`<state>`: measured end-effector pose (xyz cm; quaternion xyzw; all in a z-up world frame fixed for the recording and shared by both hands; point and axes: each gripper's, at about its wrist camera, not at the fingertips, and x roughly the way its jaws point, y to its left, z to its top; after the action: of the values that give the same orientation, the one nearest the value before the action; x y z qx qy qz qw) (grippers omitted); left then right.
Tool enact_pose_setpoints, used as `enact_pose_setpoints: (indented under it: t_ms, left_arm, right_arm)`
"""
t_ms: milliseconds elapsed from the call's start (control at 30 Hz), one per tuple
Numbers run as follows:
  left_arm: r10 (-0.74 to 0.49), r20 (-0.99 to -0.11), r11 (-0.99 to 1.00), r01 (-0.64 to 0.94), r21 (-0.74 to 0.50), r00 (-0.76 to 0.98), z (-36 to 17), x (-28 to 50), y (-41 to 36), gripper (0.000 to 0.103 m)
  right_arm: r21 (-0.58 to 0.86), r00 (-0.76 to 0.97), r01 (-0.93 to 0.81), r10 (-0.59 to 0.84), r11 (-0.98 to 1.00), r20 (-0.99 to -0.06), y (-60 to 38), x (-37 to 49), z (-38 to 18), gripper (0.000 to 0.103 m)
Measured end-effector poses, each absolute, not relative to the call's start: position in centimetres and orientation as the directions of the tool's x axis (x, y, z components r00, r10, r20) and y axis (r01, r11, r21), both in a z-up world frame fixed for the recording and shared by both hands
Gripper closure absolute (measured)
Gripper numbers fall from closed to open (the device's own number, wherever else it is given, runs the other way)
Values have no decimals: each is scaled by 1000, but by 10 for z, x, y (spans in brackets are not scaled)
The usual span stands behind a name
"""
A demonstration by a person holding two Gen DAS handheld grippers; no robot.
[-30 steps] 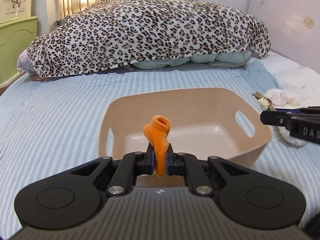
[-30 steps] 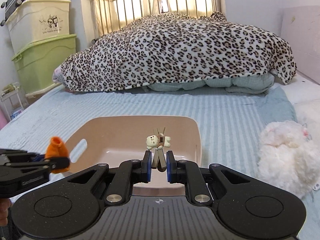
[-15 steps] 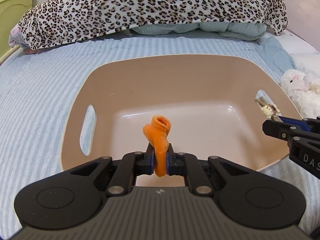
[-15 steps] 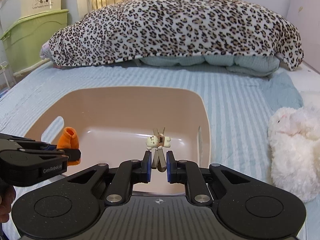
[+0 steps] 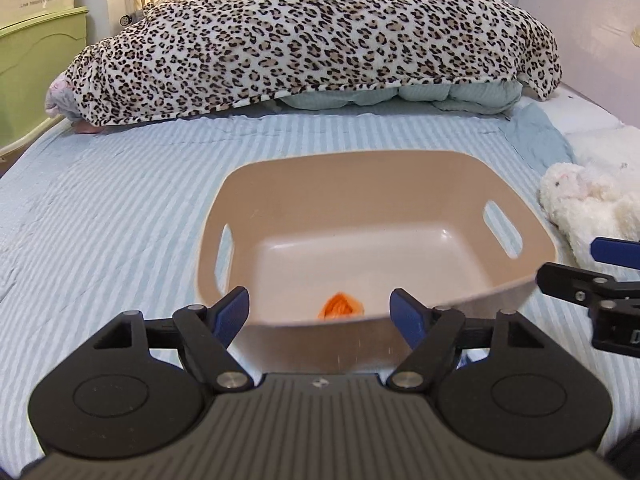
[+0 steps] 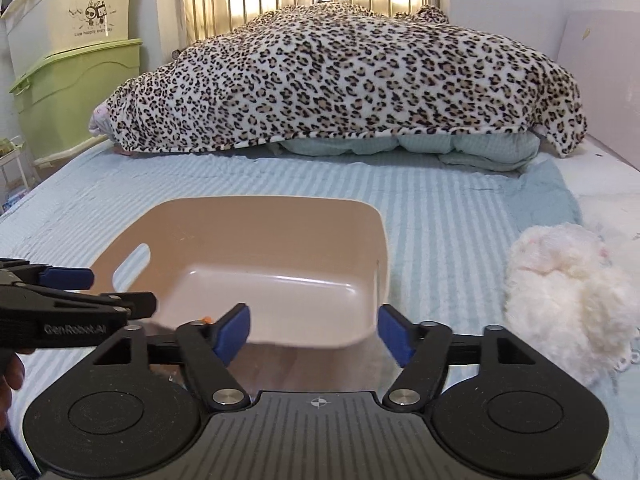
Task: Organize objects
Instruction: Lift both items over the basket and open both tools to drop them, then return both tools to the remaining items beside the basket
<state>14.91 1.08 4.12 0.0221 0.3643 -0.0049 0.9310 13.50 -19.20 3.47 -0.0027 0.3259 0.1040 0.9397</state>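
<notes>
A beige plastic basket (image 5: 320, 168) with handle slots sits on the striped bed; it also shows in the right wrist view (image 6: 280, 208). An orange fabric piece (image 5: 340, 306) lies on the basket floor by the near wall; only a sliver of it (image 6: 206, 319) shows in the right wrist view. My left gripper (image 5: 320, 312) is open and empty at the basket's near rim. My right gripper (image 6: 314, 332) is open and empty at the near right corner. The small bear figure is hidden from both views.
A white plush toy (image 6: 568, 300) lies right of the basket, also in the left wrist view (image 5: 588, 204). A leopard-print blanket (image 5: 312, 40) is heaped at the far end of the bed. Green storage bins (image 6: 72, 92) stand at the left.
Both grippers have opened and pulled back. The orange piece dropped from the left gripper into the basket. The bear figure left the right gripper and is out of sight.
</notes>
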Motion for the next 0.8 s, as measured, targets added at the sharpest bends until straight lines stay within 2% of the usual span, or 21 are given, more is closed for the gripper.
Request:
enact_pose_setpoints:
  t_ms: [133, 300, 533, 800]
  left_arm:
    - [9, -688, 998, 31, 46, 726, 39, 125, 11, 24]
    - [-4, -713, 999, 25, 20, 701, 26, 101, 14, 18]
    - [-22, -774, 1000, 22, -11, 633, -8, 87, 10, 17]
    - [-23, -802, 999, 43, 4, 597, -40, 86, -5, 17]
  right_arm:
    - [73, 748, -192, 194, 979, -634, -201, 112, 35, 23]
    - [54, 716, -175, 164, 983, -678, -205, 89, 15, 16]
    - [94, 641, -157, 174, 983, -748, -213, 71, -20, 15]
    - [95, 593, -145, 163, 985, -789, -216, 70, -50, 10]
